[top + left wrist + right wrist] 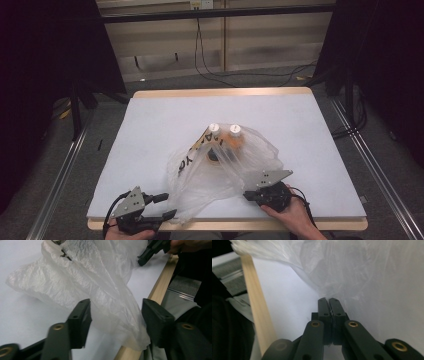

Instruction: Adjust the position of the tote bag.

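In the high view, a thin see-through plastic bag (225,170) lies in the middle of the white surface (150,130), spreading down toward the bottom edge. Two small bottles (224,137) with white caps and orange bodies sit at its top end, just above the middle of the frame; the film covers their lower parts. The left claw (165,206) is at the lower left, its jaws spread apart, right beside the bag's bottom corner. The right claw (247,195) is at the lower right, touching the bag's edge, with a hand (295,217) behind it.

In the left gripper view, the left claw (116,322) is released. Its two black jaws stand wide apart in the lower half of the frame, with a crinkly fold of the bag (100,290) hanging between them, over the wooden edge (160,290) of the surface.

In the right gripper view, the right claw (328,302) is clenched. Its jaws press together in the middle of the frame and pinch a bit of the bag (352,270), which stretches up and away.
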Tool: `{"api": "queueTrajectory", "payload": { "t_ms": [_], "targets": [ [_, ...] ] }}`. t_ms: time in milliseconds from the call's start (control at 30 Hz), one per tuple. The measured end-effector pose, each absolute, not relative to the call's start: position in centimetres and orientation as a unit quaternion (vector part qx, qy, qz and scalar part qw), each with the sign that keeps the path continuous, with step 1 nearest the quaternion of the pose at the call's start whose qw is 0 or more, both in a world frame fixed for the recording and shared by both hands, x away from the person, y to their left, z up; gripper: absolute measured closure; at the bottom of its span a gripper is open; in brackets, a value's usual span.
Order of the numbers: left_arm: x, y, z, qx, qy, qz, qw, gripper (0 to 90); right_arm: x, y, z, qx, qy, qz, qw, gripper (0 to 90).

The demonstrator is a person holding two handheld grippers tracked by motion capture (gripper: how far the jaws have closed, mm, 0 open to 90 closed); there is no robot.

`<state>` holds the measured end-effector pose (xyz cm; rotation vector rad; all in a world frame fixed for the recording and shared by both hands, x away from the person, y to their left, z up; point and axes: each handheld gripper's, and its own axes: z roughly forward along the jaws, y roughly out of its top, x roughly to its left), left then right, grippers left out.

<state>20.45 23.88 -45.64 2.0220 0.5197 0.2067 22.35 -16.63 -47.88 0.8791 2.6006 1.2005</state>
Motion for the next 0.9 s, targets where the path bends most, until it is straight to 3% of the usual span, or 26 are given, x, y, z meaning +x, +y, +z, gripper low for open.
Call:
{"api": "queueTrajectory", "payload": {
  "t_ms": [33, 133, 400, 900],
  "targets": [
    [20.5, 23.9, -45.6, 0.834, 0.220, 0.087, 0.498, 51.2, 22.3, -16.7, -47.8, 0.294, 0.863, 0.405, 0.071, 89.4],
    [20.9, 24.3, -45.5, 0.835, 0.237, 0.072, 0.492, 63.6, 22.3, -17.2, -47.3, 0.291, 0.853, 0.427, 0.067, 89.7],
    [20.9, 23.9, -45.4, 0.848, 0.222, 0.053, 0.479, 85.7, 22.2, -17.7, -46.8, 0.291, 0.842, 0.450, 0.063, 89.9],
    [21.3, 24.5, -44.6, 0.821, 0.244, 0.054, 0.513, 90.0, 21.2, -18.4, -44.8, 0.276, 0.818, 0.500, 0.068, 90.0]
  ]
}}
